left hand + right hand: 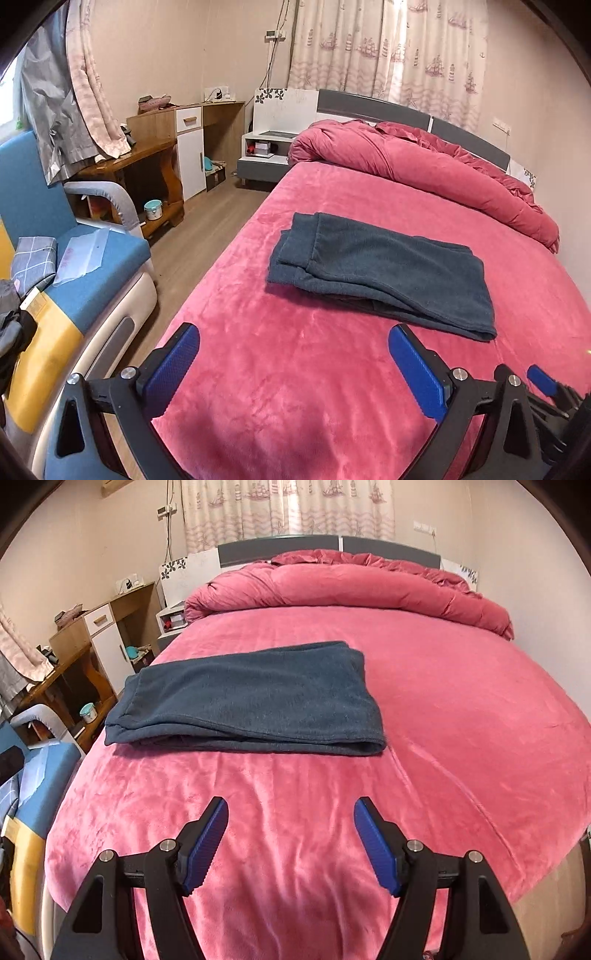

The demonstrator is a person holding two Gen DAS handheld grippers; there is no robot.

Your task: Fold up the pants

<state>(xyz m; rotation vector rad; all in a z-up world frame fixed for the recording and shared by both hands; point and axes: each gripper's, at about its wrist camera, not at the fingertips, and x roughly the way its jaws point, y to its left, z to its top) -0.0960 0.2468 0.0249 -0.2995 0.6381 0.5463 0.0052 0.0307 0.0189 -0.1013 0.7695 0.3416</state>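
Pink bed | folded pants | blue armchair left view only

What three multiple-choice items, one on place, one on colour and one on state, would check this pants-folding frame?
1. Where do the pants lie?
A. On the pink bed cover
B. On the blue armchair
C. On the floor

2. What colour are the pants?
A. Pink
B. Dark teal-grey
C. White

3. What state are the pants in?
A. Hanging from a tool
B. Spread flat at full length
C. Folded into a layered stack

Answers:
1 A, the cover shows all around them.
2 B, they stand dark against the pink.
3 C, stacked edges show at the near side, and both the left tool and the right tool are empty, apart from the cloth.
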